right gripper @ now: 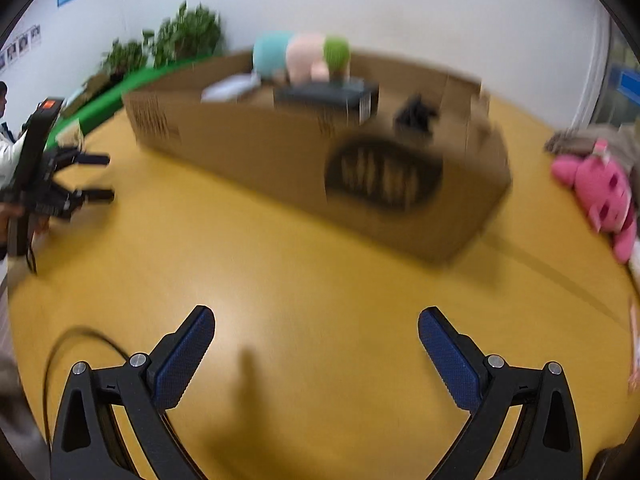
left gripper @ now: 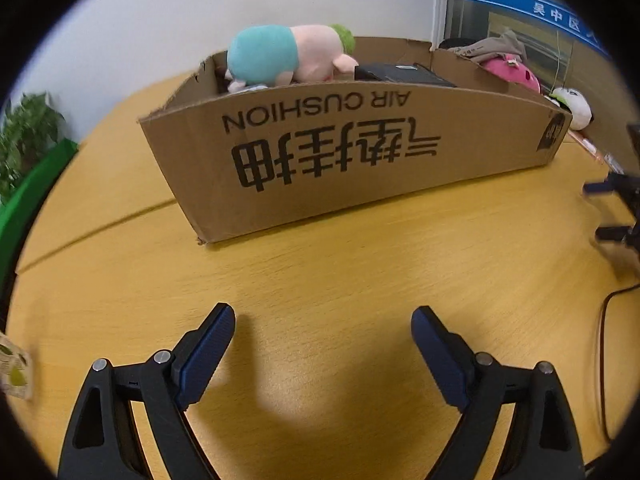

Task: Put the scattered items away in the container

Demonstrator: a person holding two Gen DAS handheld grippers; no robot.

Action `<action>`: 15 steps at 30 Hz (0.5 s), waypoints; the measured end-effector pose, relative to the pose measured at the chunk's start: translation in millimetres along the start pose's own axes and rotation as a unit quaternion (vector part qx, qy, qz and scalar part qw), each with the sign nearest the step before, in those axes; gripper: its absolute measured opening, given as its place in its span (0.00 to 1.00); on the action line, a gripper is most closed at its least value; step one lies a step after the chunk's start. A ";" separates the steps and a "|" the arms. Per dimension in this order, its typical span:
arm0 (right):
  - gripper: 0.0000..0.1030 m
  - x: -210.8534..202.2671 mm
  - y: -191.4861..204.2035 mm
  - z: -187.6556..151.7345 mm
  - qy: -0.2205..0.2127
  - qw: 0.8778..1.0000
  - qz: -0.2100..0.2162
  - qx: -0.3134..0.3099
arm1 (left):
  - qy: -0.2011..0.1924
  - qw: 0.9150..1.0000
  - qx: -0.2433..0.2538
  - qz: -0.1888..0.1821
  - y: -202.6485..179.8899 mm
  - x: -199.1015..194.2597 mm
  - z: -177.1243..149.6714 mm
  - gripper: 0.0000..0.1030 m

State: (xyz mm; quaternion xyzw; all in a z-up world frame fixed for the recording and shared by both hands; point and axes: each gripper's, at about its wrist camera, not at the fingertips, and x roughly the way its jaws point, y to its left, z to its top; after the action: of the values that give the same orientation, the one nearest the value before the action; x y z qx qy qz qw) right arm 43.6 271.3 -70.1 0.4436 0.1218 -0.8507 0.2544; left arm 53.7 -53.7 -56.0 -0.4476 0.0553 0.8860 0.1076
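Note:
A long cardboard box (left gripper: 340, 168) stands on the yellow wooden table (left gripper: 360, 272). Inside it lie a teal, pink and green plush toy (left gripper: 288, 54) and a flat black box (left gripper: 404, 74). My left gripper (left gripper: 324, 314) hovers open over bare table in front of the box, nothing between its fingers. In the blurred right wrist view, my right gripper (right gripper: 317, 315) is also open and empty before the box (right gripper: 280, 168). A pink plush (right gripper: 600, 188) lies on the table right of the box, beside a grey cloth (right gripper: 576, 136). A white plush (left gripper: 572, 106) lies past the box's right end.
A small printed packet (left gripper: 14, 368) lies at the table's left edge. A black cable (left gripper: 604, 340) curves over the table on the right. Potted plants (right gripper: 188, 36) and a green panel (right gripper: 120, 88) stand behind the table on the left. A person's hand (right gripper: 8, 216) holds the left gripper's handle.

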 end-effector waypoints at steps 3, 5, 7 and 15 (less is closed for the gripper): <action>1.00 7.6 -9.5 -8.4 0.011 1.000 0.003 -0.005 | 0.001 1.000 -0.020 0.012 9.6 8.5 2.2 1.00; 1.00 12.0 -9.1 -9.3 0.009 1.000 -0.001 -0.025 | 0.000 1.000 -0.023 0.015 9.6 10.1 2.2 1.00; 1.00 11.6 -7.4 -11.4 -0.008 0.999 0.005 -0.036 | 0.002 1.000 -0.018 0.011 9.6 11.6 2.3 1.00; 1.00 5.9 -1.6 -13.7 -0.015 0.998 0.019 -0.058 | 0.004 1.000 -0.013 0.005 16.7 6.2 -0.3 1.00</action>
State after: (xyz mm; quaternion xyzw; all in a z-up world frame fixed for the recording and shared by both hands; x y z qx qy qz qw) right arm 49.4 276.6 -82.8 0.4176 0.1583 -0.8439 0.2973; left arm 46.3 -69.1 -61.1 -0.4522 0.0463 0.8854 0.0970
